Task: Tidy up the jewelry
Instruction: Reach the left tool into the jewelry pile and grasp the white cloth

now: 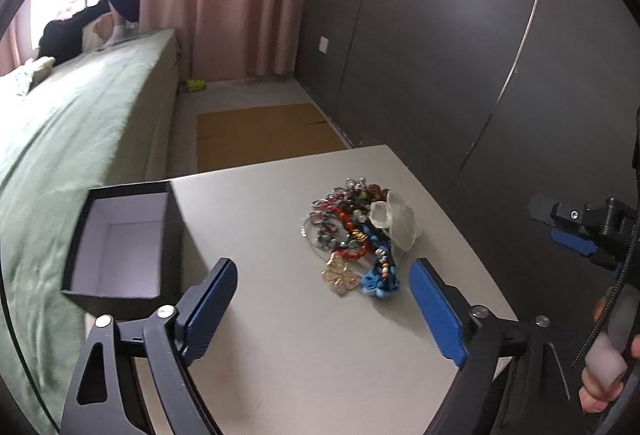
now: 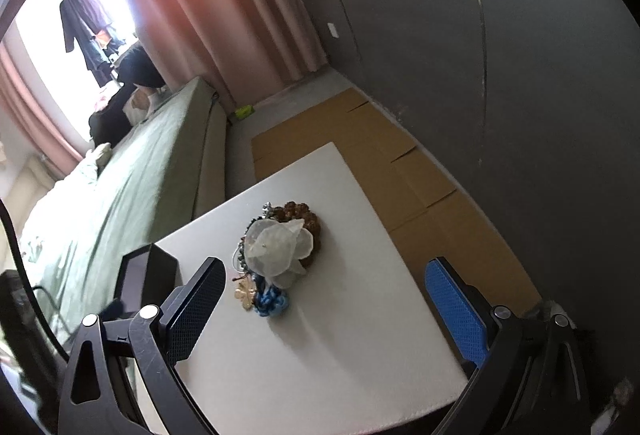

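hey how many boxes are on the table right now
1. The open black box sits at the table's left edge beside the bed, left of the jewelry pile. It looks empty. Nothing suggests another, though the table's near part is hidden.

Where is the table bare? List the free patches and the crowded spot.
Free: the near part of the table, between the grippers and the jewelry pile; a strip between the black box and the pile; the far edge behind the pile. Crowded: the pile itself, and the left corner with the box.

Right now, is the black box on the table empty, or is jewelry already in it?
Empty: the black box is lidless, its white inside bare; the jewelry pile lies on the table.
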